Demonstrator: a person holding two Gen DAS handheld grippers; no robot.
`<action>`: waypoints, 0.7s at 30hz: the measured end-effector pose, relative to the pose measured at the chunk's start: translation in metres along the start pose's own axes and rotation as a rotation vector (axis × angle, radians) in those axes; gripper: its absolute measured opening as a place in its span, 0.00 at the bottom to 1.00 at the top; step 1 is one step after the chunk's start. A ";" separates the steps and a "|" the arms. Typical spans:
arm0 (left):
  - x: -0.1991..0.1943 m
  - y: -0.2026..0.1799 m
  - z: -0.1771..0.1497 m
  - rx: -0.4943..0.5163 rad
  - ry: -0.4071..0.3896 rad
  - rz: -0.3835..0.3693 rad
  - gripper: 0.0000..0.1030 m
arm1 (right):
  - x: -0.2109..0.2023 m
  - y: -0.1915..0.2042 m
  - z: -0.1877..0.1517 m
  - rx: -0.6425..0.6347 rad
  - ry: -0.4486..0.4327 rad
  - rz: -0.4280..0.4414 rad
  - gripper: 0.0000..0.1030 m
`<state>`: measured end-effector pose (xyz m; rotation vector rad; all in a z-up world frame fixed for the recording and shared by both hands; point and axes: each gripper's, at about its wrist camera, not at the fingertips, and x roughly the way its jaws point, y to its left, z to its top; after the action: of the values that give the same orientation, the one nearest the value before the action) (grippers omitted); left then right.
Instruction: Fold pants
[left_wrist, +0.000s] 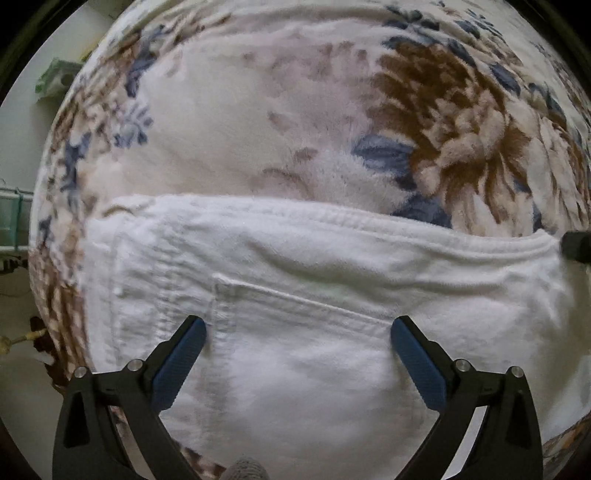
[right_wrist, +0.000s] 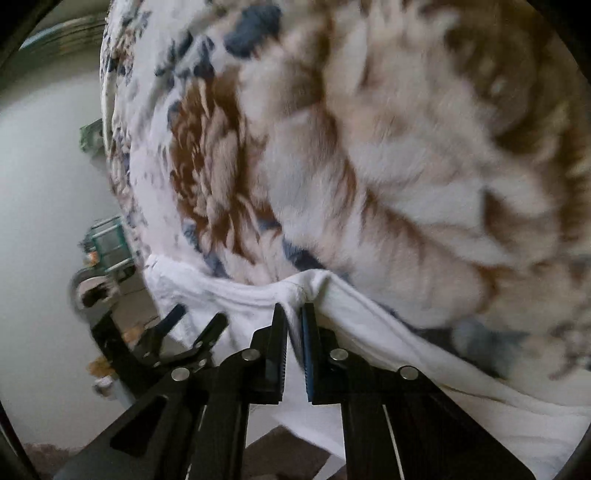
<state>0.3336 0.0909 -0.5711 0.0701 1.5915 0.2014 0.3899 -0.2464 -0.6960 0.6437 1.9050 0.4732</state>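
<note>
Right gripper (right_wrist: 294, 317) is pinching the pants (left_wrist: 314, 295) at the edge; left gripper (left_wrist: 297, 328) is hovering open-fingered. Risk: thin bite slipping, one-sided pull skewing the fold on the blanket (left_wrist: 258, 129).

The left wrist camera looked down, close over the white pants (left_wrist: 314, 332), floral blanket (left_wrist: 258, 129) toward 12 o'clock. The right wrist camera sat closer and tilted, the pants (right_wrist: 388, 343) at 6 o'clock. Both views shared the pants' edge and the blanket (right_wrist: 406, 147).
</note>
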 end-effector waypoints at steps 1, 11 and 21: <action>-0.004 0.001 0.000 0.000 -0.008 -0.001 1.00 | -0.011 0.008 -0.004 -0.021 -0.050 -0.055 0.09; -0.019 -0.014 0.001 0.047 -0.070 0.003 1.00 | 0.004 0.019 -0.050 -0.067 -0.012 -0.118 0.09; -0.057 -0.081 -0.010 0.139 -0.123 -0.052 1.00 | -0.064 -0.062 -0.123 0.135 -0.405 -0.020 0.60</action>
<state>0.3322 0.0012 -0.5282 0.1455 1.4810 0.0447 0.2843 -0.3395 -0.6379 0.7465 1.5643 0.1828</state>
